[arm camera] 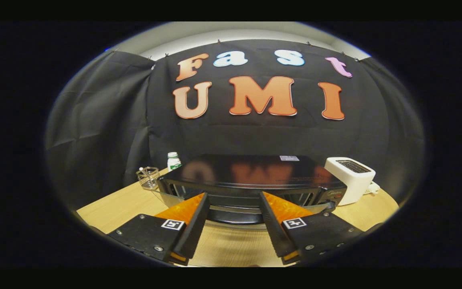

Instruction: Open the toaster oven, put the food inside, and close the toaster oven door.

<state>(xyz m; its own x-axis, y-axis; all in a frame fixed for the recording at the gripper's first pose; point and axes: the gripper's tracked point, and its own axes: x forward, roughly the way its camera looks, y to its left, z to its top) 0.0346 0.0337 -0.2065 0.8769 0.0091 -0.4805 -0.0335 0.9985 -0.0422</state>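
Directly ahead of the gripper (233, 200), the toaster oven (251, 180) was seen, its door handle (235, 209) crosswise; jaws were held wide apart, empty.

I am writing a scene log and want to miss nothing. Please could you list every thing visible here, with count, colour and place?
toaster oven: one, black, glossy top, on the table just ahead of the fingers; door looks lowered open.
toaster: one, white, right of the toaster oven.
bottle: one, white with green, behind the oven's left corner.
wire holder: one, metal, left of the toaster oven.
table: one, light wood, under everything.
booth wall: black cloth, behind the table.
gripper: one, fingers spread open, tips at the oven front, holding nothing.
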